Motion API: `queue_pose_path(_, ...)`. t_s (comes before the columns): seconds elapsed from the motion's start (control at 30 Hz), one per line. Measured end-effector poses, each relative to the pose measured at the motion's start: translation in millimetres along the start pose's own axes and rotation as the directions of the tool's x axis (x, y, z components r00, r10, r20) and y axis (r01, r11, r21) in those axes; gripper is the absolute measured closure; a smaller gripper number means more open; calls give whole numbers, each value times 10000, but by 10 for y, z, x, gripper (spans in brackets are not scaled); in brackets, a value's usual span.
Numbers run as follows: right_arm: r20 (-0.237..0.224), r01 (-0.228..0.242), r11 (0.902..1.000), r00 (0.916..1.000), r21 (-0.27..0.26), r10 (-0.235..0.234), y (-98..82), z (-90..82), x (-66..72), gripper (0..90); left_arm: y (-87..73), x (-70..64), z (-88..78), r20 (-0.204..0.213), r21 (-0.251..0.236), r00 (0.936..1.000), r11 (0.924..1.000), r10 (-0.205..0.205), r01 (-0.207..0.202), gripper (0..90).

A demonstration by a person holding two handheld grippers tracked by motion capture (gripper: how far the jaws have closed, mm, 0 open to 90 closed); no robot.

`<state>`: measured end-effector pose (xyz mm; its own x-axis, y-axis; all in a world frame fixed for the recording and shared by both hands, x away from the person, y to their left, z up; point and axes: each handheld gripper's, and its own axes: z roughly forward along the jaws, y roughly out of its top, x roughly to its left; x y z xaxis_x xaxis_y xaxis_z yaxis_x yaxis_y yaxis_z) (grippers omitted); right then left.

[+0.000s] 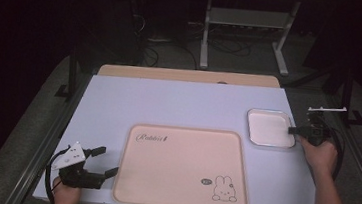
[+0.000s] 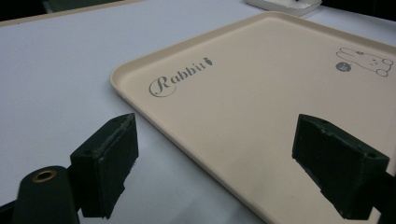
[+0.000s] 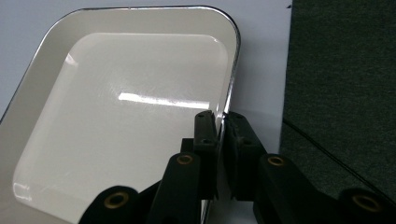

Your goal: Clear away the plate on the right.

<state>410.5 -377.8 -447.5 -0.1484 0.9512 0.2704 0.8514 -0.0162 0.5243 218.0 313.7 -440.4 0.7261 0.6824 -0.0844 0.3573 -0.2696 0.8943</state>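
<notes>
The table [image 1: 179,102] lies bare across its far half and left side, open to pass. The big tray [image 1: 182,167] takes the near middle, its low rim the only step. The small dish [image 1: 269,128] sits near the right edge, the right gripper [image 1: 294,129] clamped on its rim, with little room beside it.

You have a white dish [image 1: 269,128] with a thin dark line round its rim. Your big tray [image 1: 182,167] is a soft cream-pink, with the grey word "Rabbit" and a little drawn bunny with a grey dot beside it. The table [image 1: 169,101] under them is pale blue-white. Your left gripper [image 1: 102,161] and right gripper [image 1: 294,129] are black, with small gold rings on the right one
</notes>
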Motion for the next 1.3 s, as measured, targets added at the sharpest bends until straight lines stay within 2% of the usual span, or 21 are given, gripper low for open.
queue_pose_path(0.03,20,-196,9998,9998,62,196,2,1,6,836,-1,2,-3,-5,-31,10000,10000,-6,6,140)
queue_pose_path(0.13,45,-363,9993,9993,88,362,6,1,7,845,-2,5,-3,-5,-26,10000,10000,-18,18,139)
queue_pose_path(0.27,-50,-808,9967,9967,72,809,9,3,-3,876,0,0,0,12,2,10000,10000,-8,8,140)
queue_pose_path(0.3,-274,-1069,9943,9939,15,1070,4,13,-11,883,1,-2,0,12,-5,10000,10000,-4,4,140)
queue_pose_path(0.4,-374,-1349,9908,9902,-32,1347,-3,11,-20,884,1,-1,-1,12,-32,10000,10000,2,-2,140)
queue_pose_path(0.43,-558,-1665,9860,9846,-130,1655,-24,-1,-46,885,-1,0,0,13,-35,10000,10000,-21,21,140)
queue_pose_path(0.57,-634,-1949,9802,9792,-336,1925,-65,-48,-63,886,1,-2,3,24,-37,10000,10000,-30,30,140)
queue_pose_path(0.67,-717,-1978,9795,9782,-392,1947,-86,-74,-69,886,3,-6,8,40,-27,10000,10000,-19,19,140)
queue_pose_path(0.7,-928,-2139,9756,9736,-497,2087,-105,-110,-76,886,4,-8,9,39,-43,10000,10000,-22,22,139)
queue_pose_path(0.8,-1093,-2262,9720,9697,-642,2185,-124,-161,-79,886,5,-9,3,22,-75,10000,10000,-7,8,139)
queue_pose_path(0.83,-1377,-2439,9667,9629,-772,2319,-152,-208,-89,886,5,-8,0,17,-80,10000,10000,-3,4,140)
queue_pose_path(0.87,-1377,-2439,9667,9629,-772,2319,-152,-208,-89,886,6,-8,-4,19,-77,10000,10000,17,-17,140)
queue_pose_path(0.93,-1681,-2653,9596,9542,-938,2474,-203,-280,-101,885,8,-10,-9,20,-90,10000,10000,18,-18,140)
queue_pose_path(1.03,-1884,-2740,9561,9493,-1038,2516,-241,-329,-116,885,11,-18,-11,23,-137,10000,9999,23,-23,140)
queue_pose_path(1.07,-2113,-2880,9515,9419,-1079,2612,-287,-376,-129,885,13,-17,-12,22,-153,10000,9999,51,-51,140)
queue_pose_path(1.13,-2382,-3007,9476,9332,-1076,2691,-342,-415,-135,885,13,-20,-10,39,-149,10000,9999,33,-32,140)
queue_pose_path(1.17,-2382,-3007,9476,9332,-1076,2691,-342,-415,-135,885,13,-20,-10,39,-149,10000,9999,33,-32,140)
queue_pose_path(1.23,-2633,-3113,9442,9247,-1074,2749,-398,-447,-138,885,14,-23,-8,30,-121,10000,9999,33,-33,140)
queue_pose_path(1.27,-2818,-3195,9416,9178,-1065,2795,-427,-461,-138,885,14,-24,-7,33,-111,10000,9999,41,-40,140)
queue_pose_path(1.3,-3182,-3359,9360,9031,-1053,2883,-484,-485,-131,885,16,-28,-8,27,-108,10000,9999,43,-42,140)
